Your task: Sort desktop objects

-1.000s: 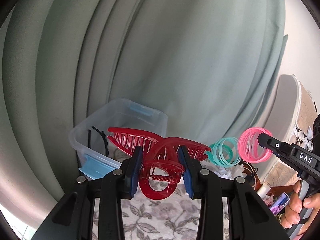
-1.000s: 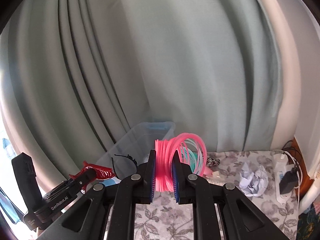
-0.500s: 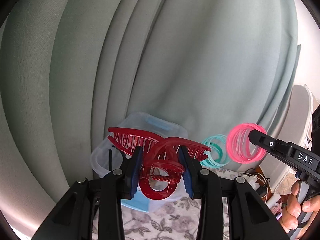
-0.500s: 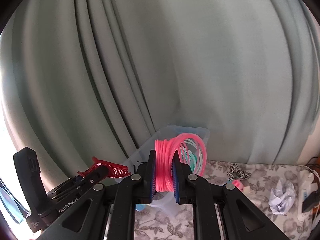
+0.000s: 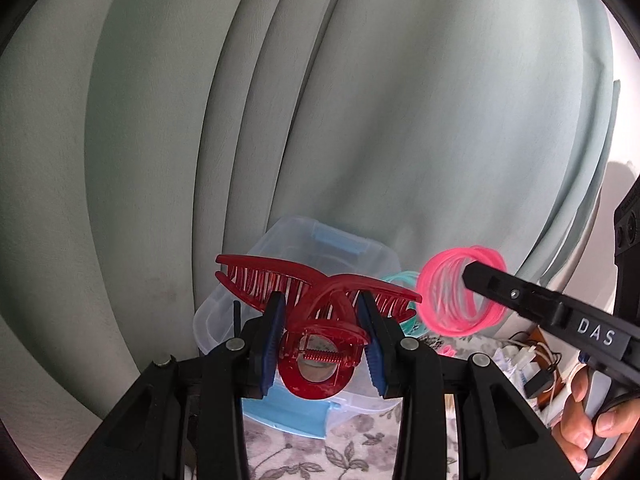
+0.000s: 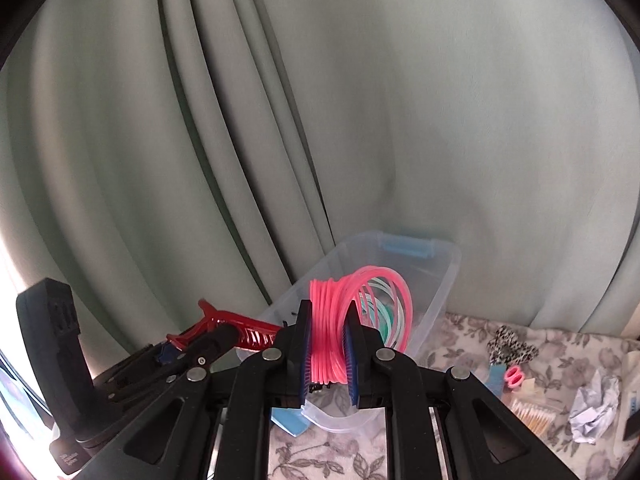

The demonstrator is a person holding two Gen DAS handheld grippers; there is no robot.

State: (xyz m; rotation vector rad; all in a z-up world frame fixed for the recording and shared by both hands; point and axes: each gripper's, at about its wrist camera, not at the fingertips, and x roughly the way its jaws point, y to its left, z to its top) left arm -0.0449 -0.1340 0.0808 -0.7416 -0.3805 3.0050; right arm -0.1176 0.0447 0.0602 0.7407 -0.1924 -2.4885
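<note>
Left gripper (image 5: 320, 334): clamped on a red hair claw clip (image 5: 316, 304), held in the air in front of the clear plastic storage bin (image 5: 348, 248).
Right gripper (image 6: 326, 354): narrow, pinching the pink end of a coiled plastic spring toy (image 6: 360, 312); its teal coils hang toward the bin's opening.
Storage bin: stands on the floral-cloth tabletop (image 6: 452, 344) against the curtain (image 6: 360, 100), lid off, blue latches showing — contents mostly hidden.
Step in hand: both items carried at once, level with the bin, likely about to be dropped in.
Next move: bring each gripper over the opening, lower, then release — the loose coils must clear the rim.
Elsewhere: a leopard-print hair tie (image 6: 510, 346), crumpled paper (image 6: 596, 408) and cotton swabs (image 6: 528, 408) lie on the tabletop.
</note>
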